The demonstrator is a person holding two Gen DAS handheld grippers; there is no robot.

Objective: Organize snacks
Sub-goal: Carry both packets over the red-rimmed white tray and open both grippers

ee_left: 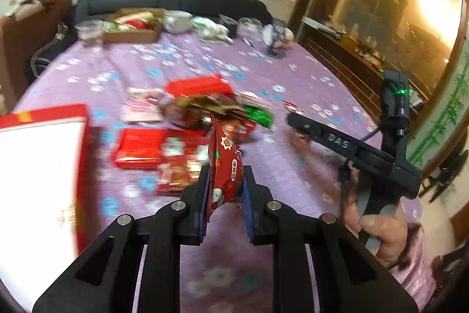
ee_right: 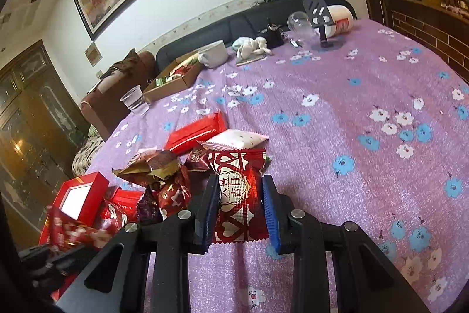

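Snacks (ee_right: pixel 176 166) lie heaped on the purple flowered tabletop (ee_right: pixel 351 107), with a red box (ee_right: pixel 80 194) open beside the pile. Left gripper (ee_left: pixel 225 181) jaws pinch a red snack packet (ee_left: pixel 224 163) upright, lifted off the heap. Right gripper (ee_right: pixel 240 195) jaws straddle a red heart-patterned packet (ee_right: pixel 239 189), not clearly squeezing it. Slick foil could slip free, or the right jaws might drag neighbouring sweets along.

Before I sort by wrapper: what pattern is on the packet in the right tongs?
Red with white hearts on the packet; right wrist view shows it best.
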